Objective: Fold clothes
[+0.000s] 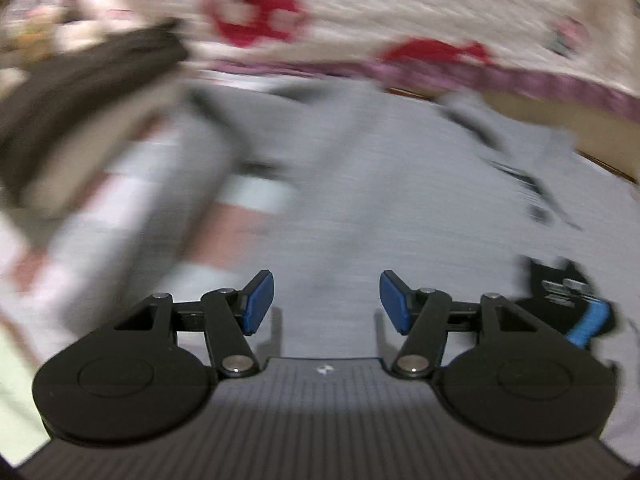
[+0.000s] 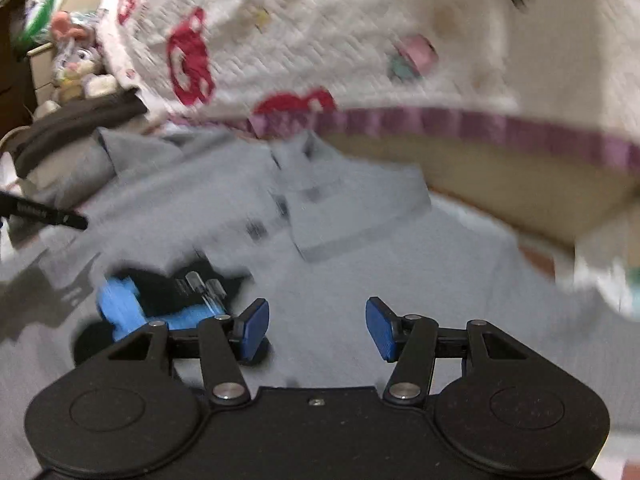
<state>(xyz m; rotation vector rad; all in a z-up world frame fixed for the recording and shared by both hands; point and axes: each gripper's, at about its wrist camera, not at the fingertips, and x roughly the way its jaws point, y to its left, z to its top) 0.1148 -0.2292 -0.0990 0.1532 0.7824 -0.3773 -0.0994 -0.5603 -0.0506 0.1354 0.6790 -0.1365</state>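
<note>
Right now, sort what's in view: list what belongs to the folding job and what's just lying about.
For the job:
- grey shirt, spread flat
- left gripper, open, empty
- right gripper, open, empty

Lying about:
- white quilt with red prints
- dark garment beside the shirt
- soft toys

Grey soft-knit polo shirt (image 2: 320, 240) lies spread flat, front up. Collar and dark-buttoned placket (image 2: 280, 200) point toward the far edge. One sleeve is folded in over the chest.
</note>
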